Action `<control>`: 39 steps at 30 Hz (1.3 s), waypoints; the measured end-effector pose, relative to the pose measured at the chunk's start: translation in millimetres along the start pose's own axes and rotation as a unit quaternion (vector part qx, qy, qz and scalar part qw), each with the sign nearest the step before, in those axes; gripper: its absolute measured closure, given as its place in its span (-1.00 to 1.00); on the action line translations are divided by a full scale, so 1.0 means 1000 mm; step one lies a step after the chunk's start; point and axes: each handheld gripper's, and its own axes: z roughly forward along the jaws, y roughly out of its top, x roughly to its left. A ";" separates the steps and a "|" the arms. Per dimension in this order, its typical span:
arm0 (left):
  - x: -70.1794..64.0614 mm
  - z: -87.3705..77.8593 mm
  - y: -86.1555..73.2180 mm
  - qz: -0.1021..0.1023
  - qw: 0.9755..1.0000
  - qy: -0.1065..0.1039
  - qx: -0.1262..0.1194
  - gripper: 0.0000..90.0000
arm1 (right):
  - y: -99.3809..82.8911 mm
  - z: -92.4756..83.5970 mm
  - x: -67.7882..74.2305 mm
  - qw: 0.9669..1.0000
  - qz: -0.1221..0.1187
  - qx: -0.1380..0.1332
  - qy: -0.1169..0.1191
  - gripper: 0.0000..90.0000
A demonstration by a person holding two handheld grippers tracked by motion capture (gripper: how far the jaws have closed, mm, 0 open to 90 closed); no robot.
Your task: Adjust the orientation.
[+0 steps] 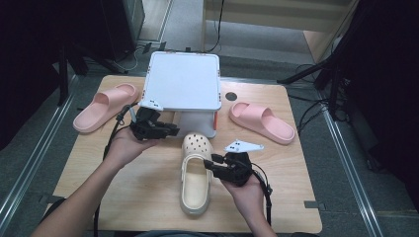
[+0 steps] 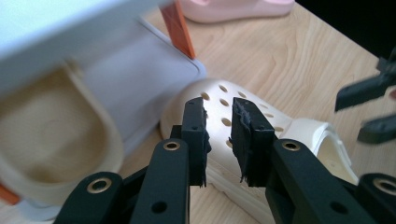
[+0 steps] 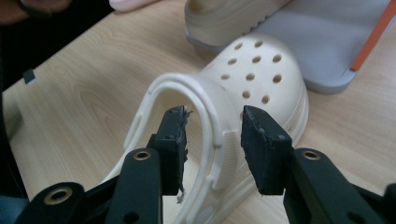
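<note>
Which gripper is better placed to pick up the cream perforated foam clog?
Right. The right gripper has open jaws straddling the cream perforated foam clog's side wall; the left gripper hovers beside its toe.

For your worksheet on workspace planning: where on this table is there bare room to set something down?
Bare wood lies along the table near edge left of the cream clog, and right of it below the right pink slide. The white rack crowds the middle.
</note>
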 end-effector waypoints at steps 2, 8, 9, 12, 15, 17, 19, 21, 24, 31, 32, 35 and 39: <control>0.001 -0.007 0.006 0.006 1.000 0.007 0.003 0.66 | -0.005 0.001 0.002 1.000 0.008 0.001 -0.004 0.33; 0.007 -0.024 0.040 0.016 1.000 0.021 -0.009 0.64 | -0.011 0.012 0.005 1.000 0.011 0.017 -0.022 0.20; 0.009 -0.026 0.046 0.017 1.000 0.023 -0.007 0.64 | -0.011 0.014 0.006 0.999 0.009 0.018 -0.025 0.18; 0.017 -0.032 0.061 0.014 1.000 0.019 -0.020 0.63 | -0.011 0.021 0.008 0.999 0.002 0.021 -0.035 0.17; 0.028 -0.033 0.064 0.001 0.999 0.018 -0.027 0.63 | -0.012 0.028 0.008 0.999 0.001 0.029 -0.044 0.13; 0.035 -0.033 0.064 -0.009 0.999 0.021 -0.029 0.64 | -0.013 0.031 0.008 0.998 -0.006 0.034 -0.056 0.13; 0.042 -0.034 0.062 -0.008 0.999 0.027 -0.028 0.66 | -0.014 0.033 0.007 0.997 -0.005 0.038 -0.063 0.13; 0.048 -0.034 0.060 -0.012 0.999 0.034 -0.029 0.68 | -0.015 0.035 0.006 0.997 -0.004 0.042 -0.067 0.14; 0.056 -0.032 0.058 -0.025 0.998 0.037 -0.035 0.69 | -0.016 0.036 0.004 0.997 0.001 0.042 -0.069 0.18; 0.065 -0.024 0.054 -0.022 0.998 0.060 -0.019 0.69 | -0.017 0.035 0.001 0.997 0.020 0.035 -0.064 0.27; 0.065 -0.024 0.054 -0.019 0.998 0.060 -0.018 0.69 | -0.017 0.035 0.001 0.997 0.021 0.034 -0.064 0.31; 0.066 -0.025 0.054 -0.019 0.998 0.063 -0.018 0.69 | -0.016 0.034 0.000 0.997 0.014 0.030 -0.065 0.43; 0.066 -0.025 0.053 -0.018 0.998 0.062 -0.020 0.70 | -0.013 0.032 -0.003 0.997 0.010 0.027 -0.076 0.57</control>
